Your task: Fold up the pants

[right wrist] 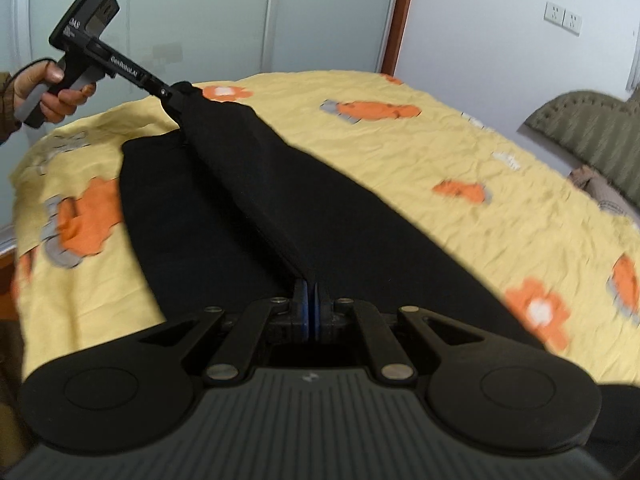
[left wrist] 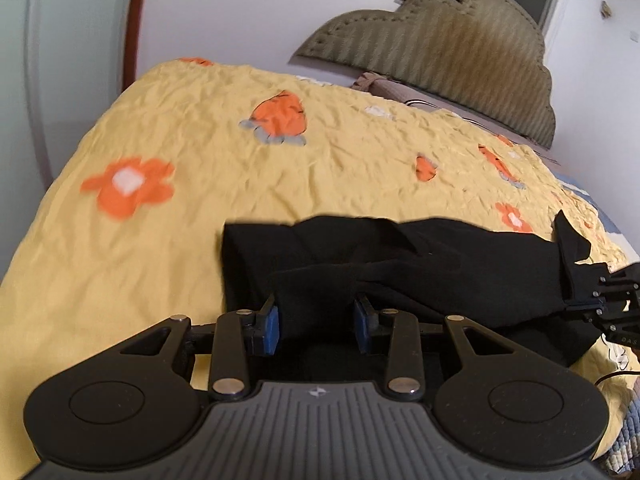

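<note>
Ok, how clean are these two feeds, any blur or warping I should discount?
Left wrist view: the yellow flowered bedspread is motion-smeared, the black pants sharper, and fisheye bends the wall edges. Right wrist view: the bedspread is streaked on the right, the pants are a near-featureless black, and soft light gives no glare.

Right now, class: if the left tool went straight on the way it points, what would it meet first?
Probably the black pants, already bunched between its blue pads; past them lies the yellow bedspread, though depth is unclear.
</note>
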